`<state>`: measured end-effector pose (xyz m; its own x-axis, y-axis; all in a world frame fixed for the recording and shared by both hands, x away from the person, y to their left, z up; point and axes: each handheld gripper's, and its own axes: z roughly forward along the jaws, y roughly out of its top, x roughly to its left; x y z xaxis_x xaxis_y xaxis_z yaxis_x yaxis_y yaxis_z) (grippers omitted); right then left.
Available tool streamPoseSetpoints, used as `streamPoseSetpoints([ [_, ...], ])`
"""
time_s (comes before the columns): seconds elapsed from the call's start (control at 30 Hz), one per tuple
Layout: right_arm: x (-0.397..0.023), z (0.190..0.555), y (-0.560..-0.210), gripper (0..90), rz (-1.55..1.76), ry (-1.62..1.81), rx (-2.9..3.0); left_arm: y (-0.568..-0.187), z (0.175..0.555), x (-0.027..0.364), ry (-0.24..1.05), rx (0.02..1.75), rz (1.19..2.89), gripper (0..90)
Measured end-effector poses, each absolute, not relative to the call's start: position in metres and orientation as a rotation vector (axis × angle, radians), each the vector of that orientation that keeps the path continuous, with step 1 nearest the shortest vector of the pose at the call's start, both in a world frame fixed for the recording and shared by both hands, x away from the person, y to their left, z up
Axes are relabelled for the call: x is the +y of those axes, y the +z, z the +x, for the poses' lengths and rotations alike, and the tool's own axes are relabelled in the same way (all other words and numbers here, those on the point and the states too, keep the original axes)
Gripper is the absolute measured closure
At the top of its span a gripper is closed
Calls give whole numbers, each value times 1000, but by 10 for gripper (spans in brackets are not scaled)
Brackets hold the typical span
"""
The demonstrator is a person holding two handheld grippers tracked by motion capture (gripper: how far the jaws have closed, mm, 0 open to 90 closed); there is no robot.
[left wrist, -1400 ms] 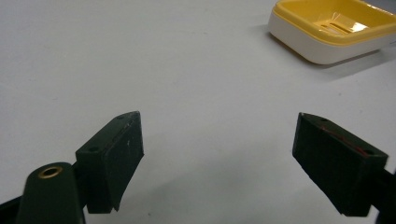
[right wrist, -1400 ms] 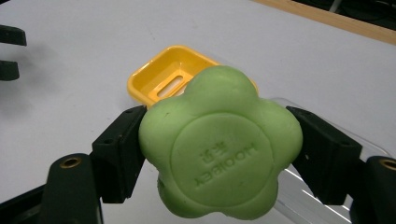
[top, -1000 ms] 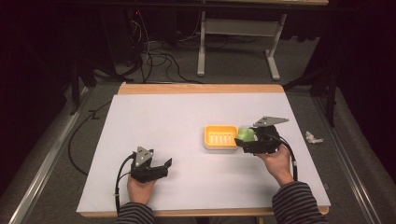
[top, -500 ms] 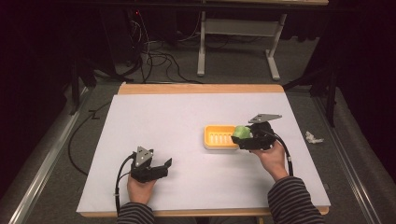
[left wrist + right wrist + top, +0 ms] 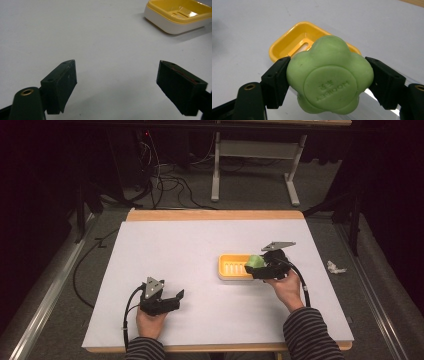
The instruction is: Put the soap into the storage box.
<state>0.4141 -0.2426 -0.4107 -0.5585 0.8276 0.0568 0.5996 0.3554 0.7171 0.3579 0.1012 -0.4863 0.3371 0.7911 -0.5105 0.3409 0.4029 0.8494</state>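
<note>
The right gripper (image 5: 329,75) pinches a green flower-shaped soap (image 5: 329,77) between its jaws, holding it over the right end of the yellow soap dish (image 5: 234,266). The left gripper (image 5: 117,85) rests near the white table's (image 5: 165,250) front edge, jaws spread wide with nothing between them, well apart from the dish.

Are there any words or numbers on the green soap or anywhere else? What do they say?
"HOOKER" is my best reading of the raised word stamped in the round middle of the green soap; it shows upside down and the letters are soft.
Two small marks beside that word are too blurred to read.
The yellow soap dish carries no text that I can see.
</note>
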Motion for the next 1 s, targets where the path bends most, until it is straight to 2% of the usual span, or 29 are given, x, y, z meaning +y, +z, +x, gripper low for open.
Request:
streamPoseSetpoints([
  [1.0,-220,437,-428,255,1297,934,2370,-486,357,102,413,1244,1180,170],
])
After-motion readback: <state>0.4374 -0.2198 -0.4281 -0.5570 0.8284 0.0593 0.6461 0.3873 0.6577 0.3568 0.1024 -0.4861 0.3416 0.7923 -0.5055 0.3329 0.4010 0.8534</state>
